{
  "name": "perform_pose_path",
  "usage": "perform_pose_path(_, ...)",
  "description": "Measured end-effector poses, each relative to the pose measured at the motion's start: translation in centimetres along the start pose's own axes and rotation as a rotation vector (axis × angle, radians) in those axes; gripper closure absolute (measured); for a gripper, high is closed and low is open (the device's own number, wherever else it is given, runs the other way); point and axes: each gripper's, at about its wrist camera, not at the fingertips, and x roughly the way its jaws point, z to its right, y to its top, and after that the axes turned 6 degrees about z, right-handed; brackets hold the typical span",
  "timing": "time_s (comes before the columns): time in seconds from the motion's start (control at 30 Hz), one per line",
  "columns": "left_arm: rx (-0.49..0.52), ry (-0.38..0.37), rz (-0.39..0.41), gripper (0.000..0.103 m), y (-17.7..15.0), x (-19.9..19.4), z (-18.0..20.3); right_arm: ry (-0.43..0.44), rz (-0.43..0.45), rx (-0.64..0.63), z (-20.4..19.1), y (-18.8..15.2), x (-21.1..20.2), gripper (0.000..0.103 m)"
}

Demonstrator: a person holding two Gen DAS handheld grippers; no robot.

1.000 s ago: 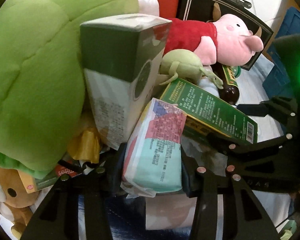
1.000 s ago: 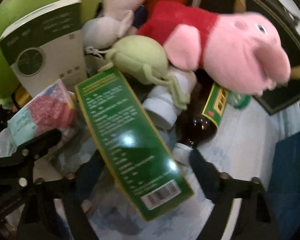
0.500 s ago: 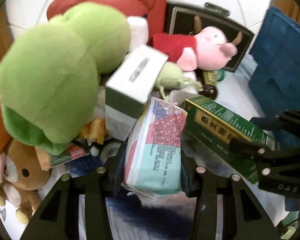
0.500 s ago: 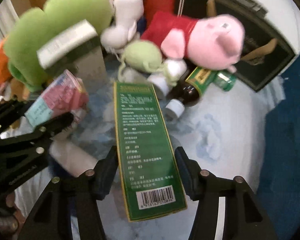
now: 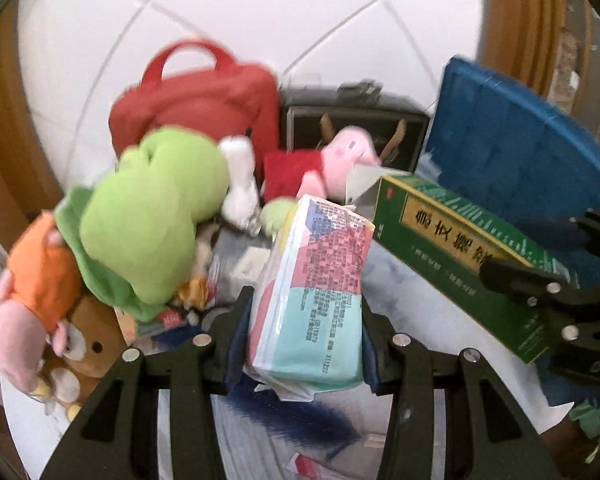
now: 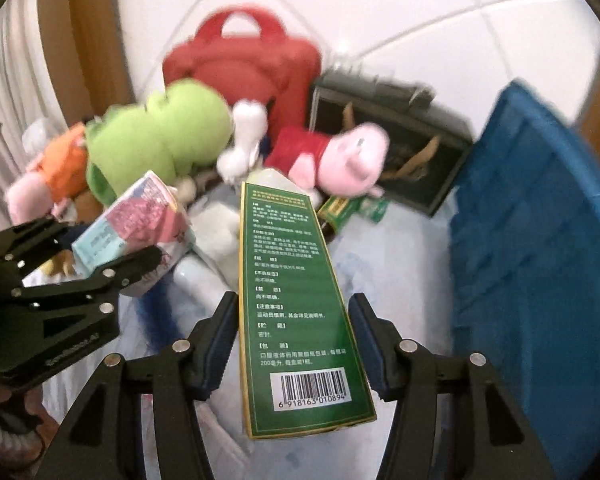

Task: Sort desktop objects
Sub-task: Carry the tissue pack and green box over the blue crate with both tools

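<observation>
Left gripper is clamped on a tissue pack, pink & teal wrap, pads tight on both sides, pack up off the table. Right gripper has the long green box w/ a barcode between its pads; its jaws have just been closing in on it. Left pad touches the box, right pad looks a tiny bit off it, can't tell for sure. Box sticks out forward, tilted up, also off the table.

Behind them is a pile: big green plush, pink pig plush in a red dress, red bag at the back, dark case beside it. Blue crate stands on the right. Small brown bear plush lies bottom left.
</observation>
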Motion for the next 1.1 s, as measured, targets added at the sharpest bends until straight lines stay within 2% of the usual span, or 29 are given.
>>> perform_pose_path(0.17,0.044,-0.039,0.107,0.058,2.1,-3.8,3.2,-0.085,0.159,0.039,1.1,0.2,-7.8,0.048)
perform_pose_path(0.2,0.055,-0.050,0.127,0.058,2.6,-4.6,4.0,-0.085,0.159,0.039,1.1,0.2,-7.8,0.048)
perform_pose_path(0.27,0.078,-0.076,0.162,0.058,3.5,-6.0,5.8,-0.150,0.237,0.074,2.3,0.0,-12.1,0.048)
perform_pose_path(0.37,0.110,-0.137,0.207,0.058,4.9,-7.9,8.9,-0.197,0.274,0.096,3.0,-0.3,-14.8,0.048)
perform_pose_path(0.4,0.123,-0.160,0.223,0.058,5.4,-8.6,10.1,-0.255,0.310,0.119,3.8,-0.8,-17.8,0.048)
perform_pose_path(0.63,0.196,-0.289,0.290,0.058,7.5,-12.5,18.9,-0.405,0.378,0.177,7.1,-3.1,-25.5,0.048)
perform_pose_path(0.73,0.215,-0.318,0.301,0.058,7.8,-13.9,23.1,-0.487,0.403,0.196,10.7,-5.5,-29.1,0.047)
perform_pose_path(0.83,0.223,-0.323,0.317,0.058,8.0,-15.0,27.3,-0.503,0.404,0.203,12.7,-6.5,-29.8,0.047)
perform_pose_path(0.93,0.223,-0.307,0.320,0.058,8.1,-15.9,31.5,-0.501,0.398,0.211,16.6,-8.2,-30.4,0.047)
perform_pose_path(1.07,0.229,-0.267,0.295,0.058,7.7,-16.3,37.1,-0.443,0.369,0.203,23.6,-10.6,-31.0,0.047)
perform_pose_path(1.1,0.224,-0.258,0.287,0.058,7.4,-16.2,38.3,-0.443,0.369,0.203,23.6,-10.6,-31.0,0.047)
